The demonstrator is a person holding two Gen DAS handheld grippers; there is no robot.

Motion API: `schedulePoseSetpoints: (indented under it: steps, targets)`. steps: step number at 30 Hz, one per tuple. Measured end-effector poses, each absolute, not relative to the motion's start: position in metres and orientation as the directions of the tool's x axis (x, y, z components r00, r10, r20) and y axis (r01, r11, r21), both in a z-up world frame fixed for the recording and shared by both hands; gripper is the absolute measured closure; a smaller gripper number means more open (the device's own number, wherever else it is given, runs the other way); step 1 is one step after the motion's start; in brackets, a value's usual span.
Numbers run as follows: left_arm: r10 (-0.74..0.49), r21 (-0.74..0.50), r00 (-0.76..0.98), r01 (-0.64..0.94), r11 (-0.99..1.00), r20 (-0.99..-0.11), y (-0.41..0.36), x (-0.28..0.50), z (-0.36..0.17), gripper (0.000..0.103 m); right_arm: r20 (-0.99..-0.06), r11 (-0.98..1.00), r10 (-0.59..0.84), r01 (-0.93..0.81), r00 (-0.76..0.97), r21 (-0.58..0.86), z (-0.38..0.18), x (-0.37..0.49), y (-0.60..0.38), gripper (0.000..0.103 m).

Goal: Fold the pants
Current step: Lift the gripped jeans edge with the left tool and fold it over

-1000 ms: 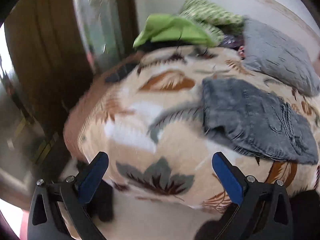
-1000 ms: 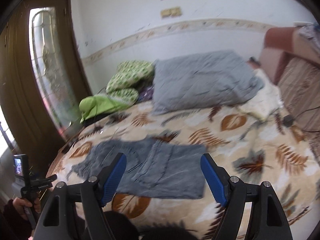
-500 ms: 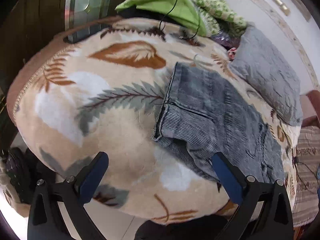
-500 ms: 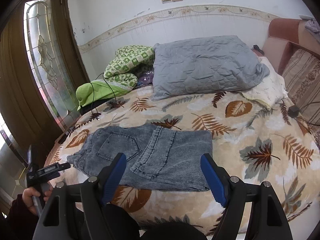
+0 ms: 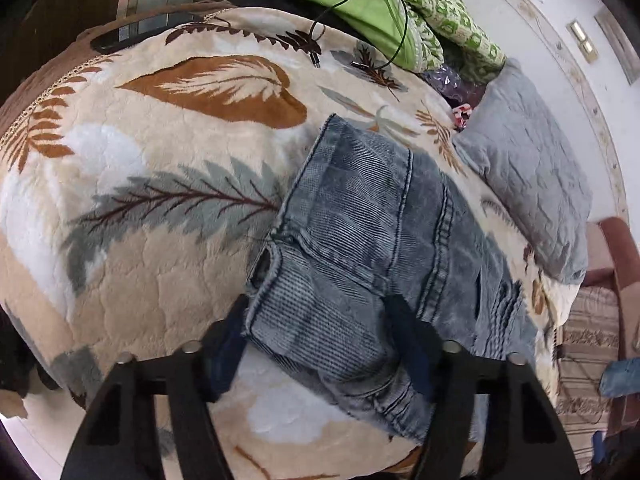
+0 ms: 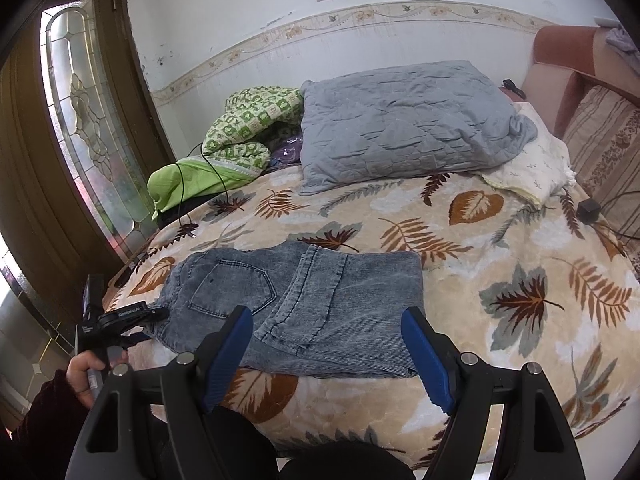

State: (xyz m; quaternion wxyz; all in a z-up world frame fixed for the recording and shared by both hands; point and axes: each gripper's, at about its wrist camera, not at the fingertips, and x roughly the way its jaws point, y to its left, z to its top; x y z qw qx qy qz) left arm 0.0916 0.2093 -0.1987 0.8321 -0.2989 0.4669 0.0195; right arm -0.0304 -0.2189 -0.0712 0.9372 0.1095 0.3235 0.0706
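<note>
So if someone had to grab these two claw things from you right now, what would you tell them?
Left gripper: at the waistband corner of the jeans, fingers either side of the denim, closing; grip not confirmed.
Right gripper: open, empty, hovering over the near edge of the jeans.
Jeans lie on the leaf-print blanket, already doubled leg over leg, with the legs folded back.
Left to do: secure the waistband end and finish the fold.

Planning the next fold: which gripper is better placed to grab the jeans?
Left. Its fingers straddle the jeans' waistband corner; the right gripper hangs open, short of them.
</note>
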Motion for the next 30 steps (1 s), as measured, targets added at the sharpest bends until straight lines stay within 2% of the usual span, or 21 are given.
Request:
schedulePoseSetpoints:
  steps: [1,4,7,10,18,30]
  targets:
    - [-0.249,-0.481,0.563,-0.31,0.82,-0.788,0.21,0.092,-0.198,0.052,-0.592,0.965,0.204,-0.058,0.78,0.257,-0.073,-0.031,-0.221,0.024]
    - [-0.264,-0.493,0.57,-0.294,0.819,-0.778,0.211,0.094,-0.196,0.069,-0.591,0.96,0.208,-0.049,0.779,0.274,-0.075,-0.03,-0.226,0.024]
    - [-0.279,-0.502,0.578,-0.269,0.822,-0.767,0.208,0.094,-0.191,0.079,-0.588,0.957,0.209,-0.04,0.781,0.287,-0.076,-0.029,-0.23,0.024]
    - [-0.273,-0.49,0.591,-0.243,0.837,-0.759,0.203,0.093,-0.18,0.083,-0.589,0.954,0.213,-0.037,0.78,0.297,-0.079,-0.029,-0.234,0.024]
    - [-0.26,-0.458,0.622,-0.181,0.87,-0.738,0.184,0.092,-0.146,0.085,-0.585,0.946,0.22,-0.024,0.781,0.324,-0.085,-0.029,-0.244,0.024]
    - [-0.284,-0.32,0.678,0.075,0.944,-0.679,0.094,0.091,-0.065,0.086,-0.592,0.901,0.244,0.046,0.768,0.431,-0.112,-0.025,-0.289,0.024]
